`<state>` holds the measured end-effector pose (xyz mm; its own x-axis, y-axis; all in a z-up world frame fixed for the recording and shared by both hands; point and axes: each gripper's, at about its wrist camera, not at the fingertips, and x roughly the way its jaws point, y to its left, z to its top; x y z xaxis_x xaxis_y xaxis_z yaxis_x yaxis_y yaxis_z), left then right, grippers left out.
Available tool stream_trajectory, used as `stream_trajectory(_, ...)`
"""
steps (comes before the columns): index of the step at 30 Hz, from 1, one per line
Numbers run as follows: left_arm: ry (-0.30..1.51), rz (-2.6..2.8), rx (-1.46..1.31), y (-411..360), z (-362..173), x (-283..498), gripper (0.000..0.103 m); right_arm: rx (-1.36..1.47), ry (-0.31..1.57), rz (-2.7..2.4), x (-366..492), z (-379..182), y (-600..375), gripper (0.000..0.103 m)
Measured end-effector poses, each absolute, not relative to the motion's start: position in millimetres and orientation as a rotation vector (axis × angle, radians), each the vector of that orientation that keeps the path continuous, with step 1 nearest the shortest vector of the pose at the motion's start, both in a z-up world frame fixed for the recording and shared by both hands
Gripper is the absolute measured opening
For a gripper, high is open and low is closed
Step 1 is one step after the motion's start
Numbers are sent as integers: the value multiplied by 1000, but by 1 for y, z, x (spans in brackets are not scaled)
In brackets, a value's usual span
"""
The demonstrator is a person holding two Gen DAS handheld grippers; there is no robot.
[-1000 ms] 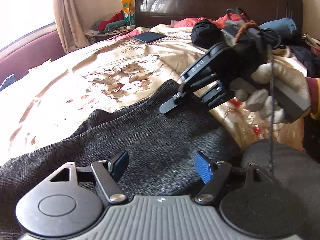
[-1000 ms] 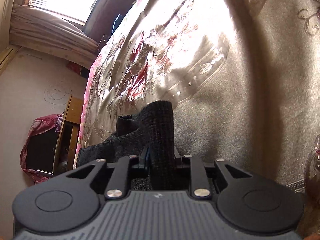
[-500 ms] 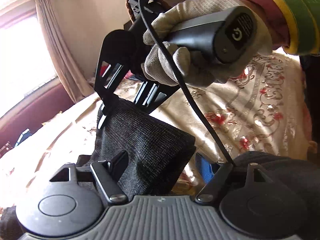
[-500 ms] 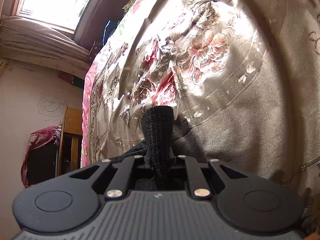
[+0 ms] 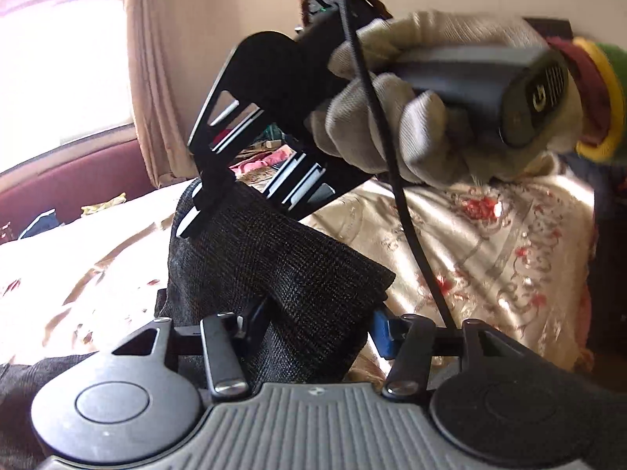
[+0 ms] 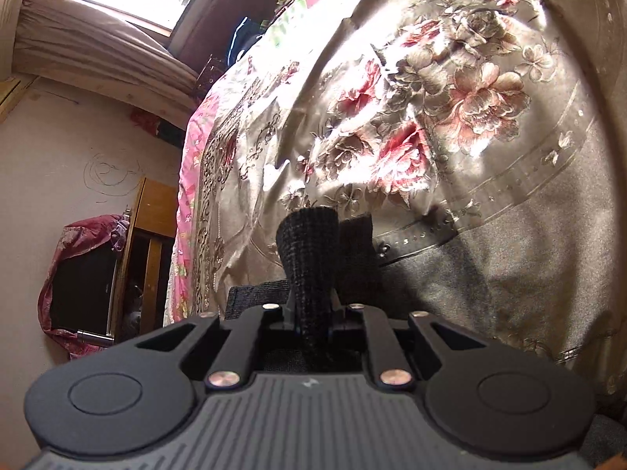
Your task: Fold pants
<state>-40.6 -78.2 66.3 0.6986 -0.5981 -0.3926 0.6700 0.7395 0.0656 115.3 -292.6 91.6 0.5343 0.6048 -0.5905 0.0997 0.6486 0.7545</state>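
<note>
The dark grey knit pants (image 5: 274, 274) hang lifted above the bed. In the left wrist view my right gripper (image 5: 207, 199), held by a gloved hand, is shut on an upper corner of the pants, and the fabric drapes down between my left gripper's open fingers (image 5: 313, 329), which stand apart on either side of it. In the right wrist view the right gripper (image 6: 313, 313) is pinched on a narrow fold of the pants (image 6: 309, 250) that sticks up beyond the fingertips.
A floral satin bedspread (image 5: 490, 243) (image 6: 450, 117) covers the bed below. A window and curtain (image 5: 149, 78) are at the left. A wooden cabinet with a red-draped TV (image 6: 90, 274) stands beside the bed. A black cable (image 5: 392, 156) hangs from the right gripper.
My right gripper has lifted the pants' corner up off the bed and toward the left gripper. The fabric now hangs between the left gripper's fingers, which have stayed open.
</note>
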Motion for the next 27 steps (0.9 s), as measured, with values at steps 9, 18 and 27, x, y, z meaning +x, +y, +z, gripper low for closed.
stream_trajectory(9,344,-536,-208,71,101,-22,61,745,998,461,172,104,-171,12)
stream_trajectory(18,442,-294,-434,164,39,0,56,596,1099,459,224,41,-61,13)
stream_trajectory(27,426,-259,-556,204,20,3,59,475,1116,424,234,25,-17,22)
